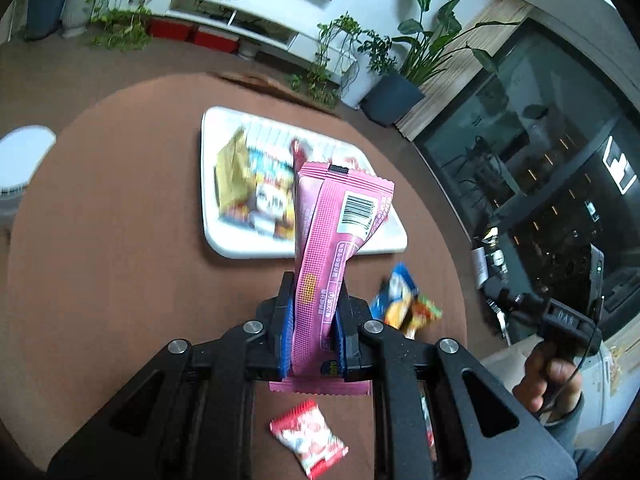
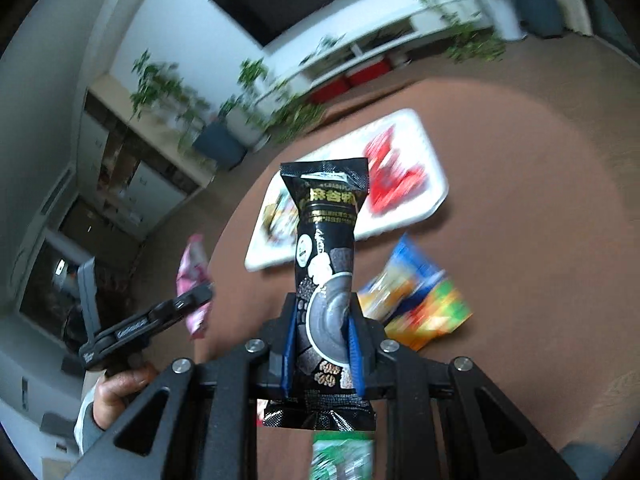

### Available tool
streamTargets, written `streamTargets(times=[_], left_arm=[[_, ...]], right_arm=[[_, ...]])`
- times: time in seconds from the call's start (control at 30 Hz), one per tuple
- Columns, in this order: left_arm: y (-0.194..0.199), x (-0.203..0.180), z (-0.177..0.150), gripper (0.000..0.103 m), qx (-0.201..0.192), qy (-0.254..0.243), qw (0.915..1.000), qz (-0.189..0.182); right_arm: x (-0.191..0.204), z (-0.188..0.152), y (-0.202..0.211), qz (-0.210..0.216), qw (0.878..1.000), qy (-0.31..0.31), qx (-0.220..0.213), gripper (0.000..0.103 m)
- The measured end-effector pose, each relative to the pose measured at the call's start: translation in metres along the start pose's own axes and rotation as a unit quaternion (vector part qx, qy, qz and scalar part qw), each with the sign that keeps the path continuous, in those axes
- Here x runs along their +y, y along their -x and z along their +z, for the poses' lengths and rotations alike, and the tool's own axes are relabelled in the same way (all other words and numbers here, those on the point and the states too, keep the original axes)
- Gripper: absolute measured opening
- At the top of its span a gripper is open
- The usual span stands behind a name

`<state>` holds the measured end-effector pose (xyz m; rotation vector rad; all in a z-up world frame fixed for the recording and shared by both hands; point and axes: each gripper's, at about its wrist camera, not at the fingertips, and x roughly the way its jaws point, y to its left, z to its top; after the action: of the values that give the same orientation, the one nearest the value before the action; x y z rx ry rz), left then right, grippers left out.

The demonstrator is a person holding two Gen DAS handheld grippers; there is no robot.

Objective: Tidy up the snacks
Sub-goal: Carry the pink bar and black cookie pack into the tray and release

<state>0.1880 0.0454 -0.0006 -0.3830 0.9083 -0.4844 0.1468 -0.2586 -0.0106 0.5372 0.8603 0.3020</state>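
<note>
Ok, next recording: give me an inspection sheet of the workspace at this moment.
Surface: round brown table.
Job's things: white tray already holds several snacks; pink packet and black packet are held.
Clutter: loose snacks on the table, including a red-white packet and blue-orange packets.
Grippers: left claw shut on pink packet; right claw shut on black packet.
Cables: thin cable by right handle.
Surroundings: potted plants, white shelf unit.
</note>
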Motion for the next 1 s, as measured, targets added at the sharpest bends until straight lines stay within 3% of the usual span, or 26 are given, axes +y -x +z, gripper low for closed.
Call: streamTargets(times=[0.17, 0.33, 0.6, 0.77, 1.0], left_arm=[[0.006, -0.009, 0.041, 0.014, -0.015, -0.018, 0.9997, 0.006], [-0.008, -0.012, 0.086, 0.014, -0.014, -0.015, 0.9998, 0.009], [-0.075, -0.007, 0.120, 0.014, 0.029, -0.012, 0.9990, 0.031], [-0.099, -0.003, 0.115, 0.014, 0.042, -0.007, 0.9983, 0.039], [-0.137, 0.007, 0.111, 0.015, 0.054, 0.001, 0.9963, 0.067]], right_arm=[[-0.008, 0.051, 0.018, -0.026, 0.999, 0.006, -0.046, 0.023], [0.014, 0.091, 0.000, -0.020, 0.998, 0.039, -0.055, 0.023], [0.045, 0.118, -0.091, -0.021, 0.997, 0.071, 0.013, 0.023], [0.040, 0.119, -0.139, -0.047, 0.995, 0.076, 0.049, 0.023], [0.026, 0.111, -0.175, -0.082, 0.991, 0.072, 0.081, 0.023]])
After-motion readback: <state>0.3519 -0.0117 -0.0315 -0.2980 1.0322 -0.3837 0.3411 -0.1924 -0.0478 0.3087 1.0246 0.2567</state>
